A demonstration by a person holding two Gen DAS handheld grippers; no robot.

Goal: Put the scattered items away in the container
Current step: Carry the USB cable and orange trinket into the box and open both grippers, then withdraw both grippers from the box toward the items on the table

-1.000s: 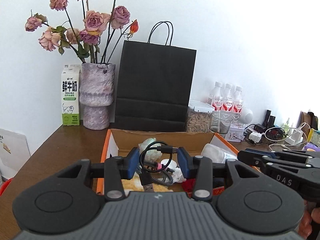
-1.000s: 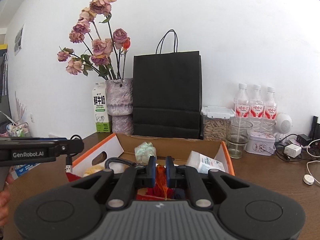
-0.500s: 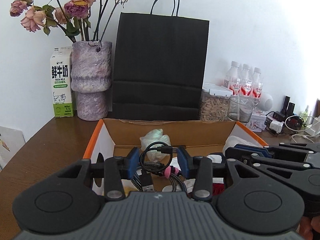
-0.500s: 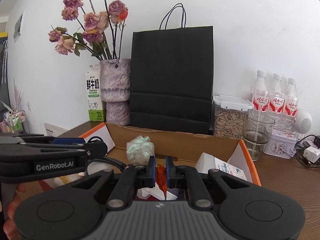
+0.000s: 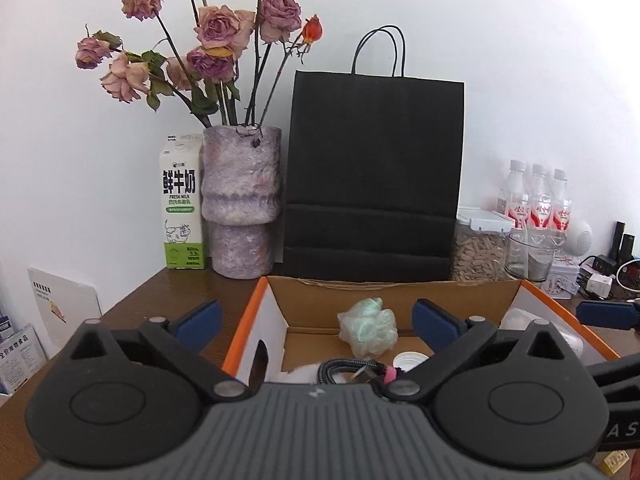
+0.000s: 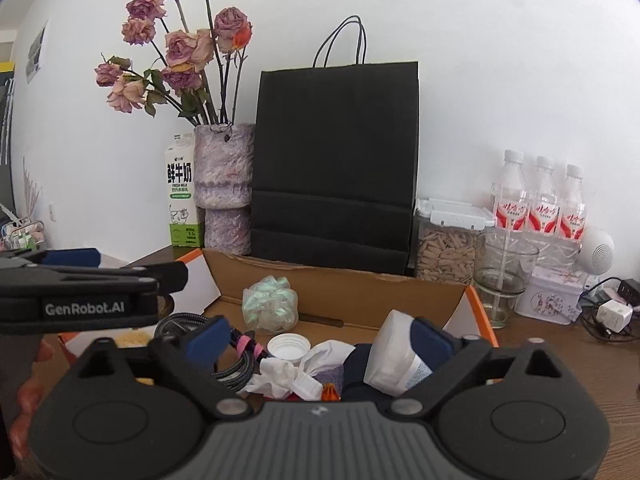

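Note:
An open cardboard box point(image 5: 400, 300) point(image 6: 340, 284) with an orange rim holds several items. My left gripper point(image 5: 316, 320) hovers over its near left part; its jaws are opening, nothing between them. The braided black cable point(image 5: 348, 368) point(image 6: 236, 364) with a pink tie lies in the box just below. My right gripper point(image 6: 320, 340) is above the box's near side, jaws opening and empty, over a small red-orange item point(image 6: 330, 392) beside a white tissue point(image 6: 288, 372). A green crumpled ball point(image 6: 270, 304), a white cap point(image 6: 289, 346) and a white packet point(image 6: 394, 360) also lie inside.
Behind the box stand a black paper bag point(image 5: 374, 172), a purple vase point(image 5: 240, 204) of dried roses and a milk carton point(image 5: 182, 204). To the right are a seed jar point(image 6: 446, 240), a glass point(image 6: 504, 276), three water bottles point(image 6: 540, 200), a tin point(image 6: 554, 300) and chargers point(image 6: 612, 312).
Both grippers went from shut to wide open. The cable left the left jaws and the red-orange item left the right jaws; both now lie in the box. Both hands moved forward and lower.

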